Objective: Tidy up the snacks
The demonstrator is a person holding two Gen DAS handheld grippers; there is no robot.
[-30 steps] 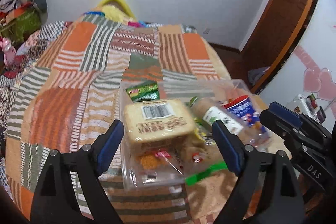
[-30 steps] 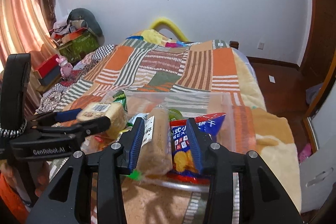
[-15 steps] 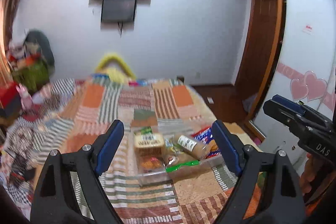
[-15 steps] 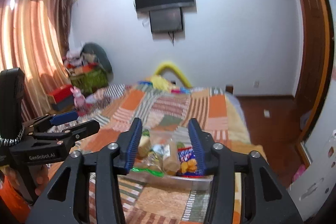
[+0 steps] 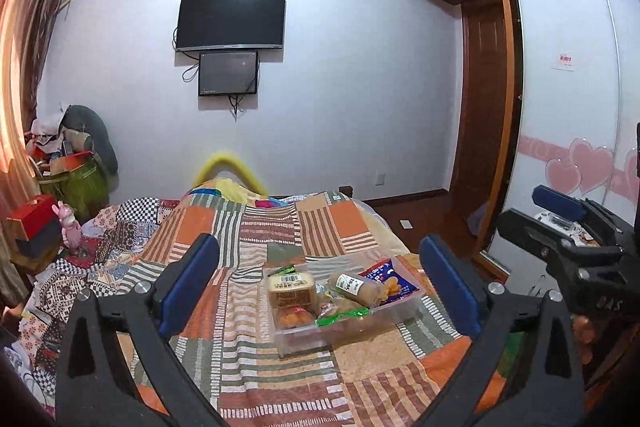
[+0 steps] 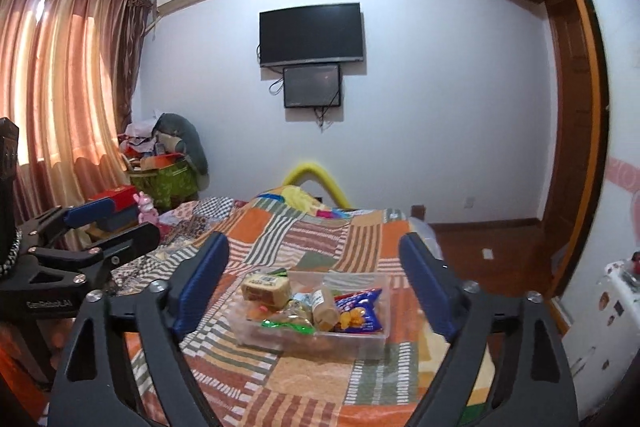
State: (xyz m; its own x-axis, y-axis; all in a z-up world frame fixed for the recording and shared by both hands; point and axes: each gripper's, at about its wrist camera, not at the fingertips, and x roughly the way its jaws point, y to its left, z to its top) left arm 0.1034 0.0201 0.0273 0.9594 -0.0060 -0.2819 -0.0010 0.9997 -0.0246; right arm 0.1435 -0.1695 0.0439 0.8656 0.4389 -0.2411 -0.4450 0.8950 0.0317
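Note:
A clear plastic bin [image 5: 304, 341] [image 6: 312, 341] sits on the bed with snacks in it. They are a tan bread pack [image 5: 290, 289] [image 6: 266, 287], a brown roll [image 5: 358, 289] [image 6: 324, 309], a blue biscuit bag [image 5: 390, 281] [image 6: 358, 311] and a green packet [image 5: 340, 317] [image 6: 286, 325]. My left gripper [image 5: 318, 247] [image 6: 128, 221] hangs well back from the bin and above it, its jaws opening wide with nothing between them. My right gripper [image 6: 314, 247] [image 5: 532, 213] is beside it on the right, also opening and holding nothing.
The bed carries a patchwork quilt [image 5: 280, 227] and a yellow hoop [image 6: 316, 175] at its far end. A television [image 5: 231, 19] hangs on the far wall. A wardrobe [image 5: 560, 107] stands to the right. Curtains [image 6: 60, 87], a clutter pile [image 6: 168, 163] and a red box [image 5: 34, 219] are on the left.
Both grippers have drawn back and upward from the bin, which now looks small and far. The right jaws, narrow over the roll a second ago, stand wide; the left jaws have widened too.

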